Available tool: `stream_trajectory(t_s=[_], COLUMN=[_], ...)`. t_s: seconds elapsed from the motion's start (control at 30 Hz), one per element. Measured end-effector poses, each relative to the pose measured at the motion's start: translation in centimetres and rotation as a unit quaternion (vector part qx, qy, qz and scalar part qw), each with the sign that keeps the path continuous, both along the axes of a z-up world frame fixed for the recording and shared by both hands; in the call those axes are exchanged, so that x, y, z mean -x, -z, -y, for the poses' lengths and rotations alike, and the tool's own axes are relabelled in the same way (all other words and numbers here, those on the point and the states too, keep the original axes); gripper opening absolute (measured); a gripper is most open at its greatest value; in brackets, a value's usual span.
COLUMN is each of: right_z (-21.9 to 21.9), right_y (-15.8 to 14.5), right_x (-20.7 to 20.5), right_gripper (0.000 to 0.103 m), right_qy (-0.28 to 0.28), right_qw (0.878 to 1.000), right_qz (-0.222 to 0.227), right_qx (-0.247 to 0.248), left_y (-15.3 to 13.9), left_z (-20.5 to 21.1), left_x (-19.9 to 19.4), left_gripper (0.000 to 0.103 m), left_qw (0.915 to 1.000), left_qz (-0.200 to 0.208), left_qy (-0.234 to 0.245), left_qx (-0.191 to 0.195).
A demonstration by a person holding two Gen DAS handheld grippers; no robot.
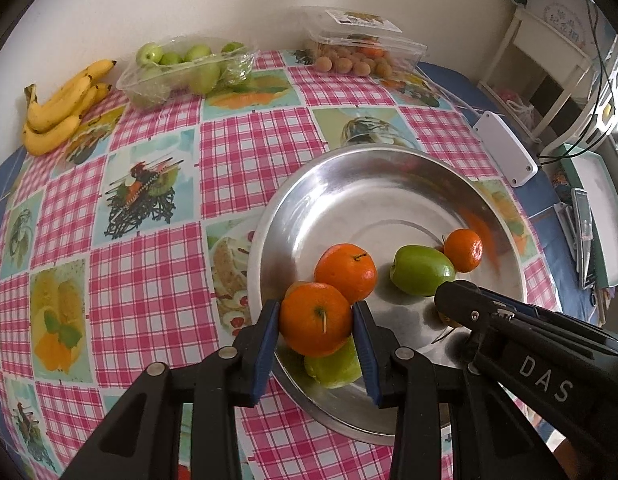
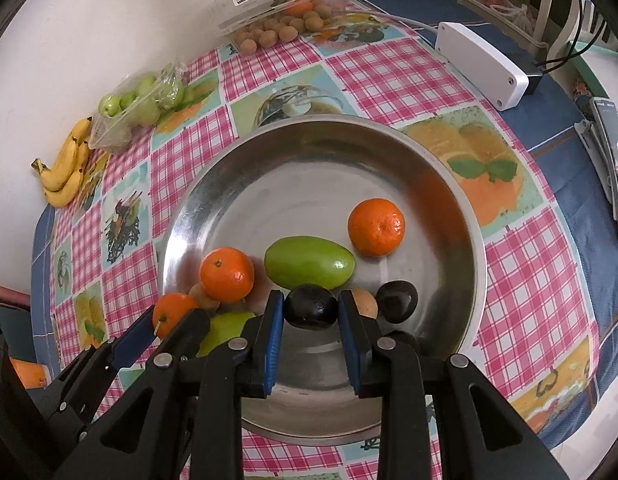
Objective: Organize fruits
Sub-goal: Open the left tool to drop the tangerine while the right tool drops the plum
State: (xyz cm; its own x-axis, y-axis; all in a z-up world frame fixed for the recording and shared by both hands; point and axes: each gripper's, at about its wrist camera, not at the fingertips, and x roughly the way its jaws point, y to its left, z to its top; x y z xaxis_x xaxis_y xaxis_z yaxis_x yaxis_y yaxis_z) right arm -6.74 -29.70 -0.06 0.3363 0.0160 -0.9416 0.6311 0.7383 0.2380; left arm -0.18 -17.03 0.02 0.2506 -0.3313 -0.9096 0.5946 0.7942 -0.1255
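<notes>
My left gripper [image 1: 316, 317] is shut on an orange tangerine [image 1: 315, 318], with a blue pad against each side of it. It hangs over the near left rim of a steel bowl [image 1: 269, 216], above a green fruit [image 1: 333, 364]. In the right wrist view this tangerine [image 2: 171, 314] shows at the bowl's left edge. My right gripper [image 2: 311, 308] is shut on a dark, almost black fruit [image 2: 312, 307] low inside the bowl [image 2: 181, 220]. In the bowl lie two tangerines [image 2: 227, 274] [image 2: 376, 226], a long green fruit [image 2: 309, 262], a second dark fruit [image 2: 397, 302] and a tan one [image 2: 365, 302].
Bananas [image 1: 57, 112] lie at the far left by the wall. Beside them stand a clear tray of green fruits [image 1: 181, 68] and an open clear box of small brown fruits [image 1: 361, 48]. A white box [image 1: 505, 148] with a cable sits right of the bowl, near the table's edge.
</notes>
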Motion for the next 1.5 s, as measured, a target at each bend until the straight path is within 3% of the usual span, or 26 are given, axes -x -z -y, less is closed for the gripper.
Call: stream_trajectory(t_s=[0.37, 0.7, 0.97, 1.2, 1.3, 1.37, 1.43, 1.5], right_z=[0.0, 0.2, 0.3, -0.2, -0.4, -0.5, -0.7, -0.9], right_y=[-0.1, -0.4, -0.4, -0.2, 0.0, 0.1, 0.1, 0.1], right_x=[0.0, 0.2, 0.5, 0.0, -0.4, -0.5, -0.7, -0.9], right_gripper=[0.029, 0.030, 0.030, 0.029, 0.030, 0.036, 0.051, 0.053], right_qy=[0.010, 0.015, 0.025, 0.014, 0.004, -0.003, -0.009, -0.014], right_qw=[1.000, 1.000, 1.000, 1.000, 1.000, 1.000, 1.000, 1.000], right_qz=[0.004, 0.011, 0.007, 0.002, -0.002, -0.003, -0.005, -0.005], right_qx=[-0.009, -0.007, -0.006, -0.001, -0.001, 0.001, 0.006, 0.010], left_y=[-0.4, -0.9, -1.4, -1.7, -1.7, -1.6, -1.3, -1.2], left_z=[0.0, -0.4, -1.9, -3.5, -4.3, -4.8, -5.3, -5.6], left_x=[0.1, -0.1, -1.2, -2.5, -3.0, -3.3, -3.6, -3.9], left_gripper=[0.052, 0.054, 0.055, 0.057, 0.064, 0.074, 0.078, 0.081], left_qw=[1.0000, 1.0000, 0.9994, 0.9971, 0.9952, 0.9937, 0.9919, 0.9905], left_qz=[0.004, 0.003, 0.002, 0.015, 0.021, 0.021, 0.022, 0.023], left_qy=[0.005, -0.001, -0.031, -0.075, -0.094, -0.108, -0.120, -0.129], left_qx=[0.004, 0.009, 0.015, -0.002, -0.015, -0.023, -0.035, -0.043])
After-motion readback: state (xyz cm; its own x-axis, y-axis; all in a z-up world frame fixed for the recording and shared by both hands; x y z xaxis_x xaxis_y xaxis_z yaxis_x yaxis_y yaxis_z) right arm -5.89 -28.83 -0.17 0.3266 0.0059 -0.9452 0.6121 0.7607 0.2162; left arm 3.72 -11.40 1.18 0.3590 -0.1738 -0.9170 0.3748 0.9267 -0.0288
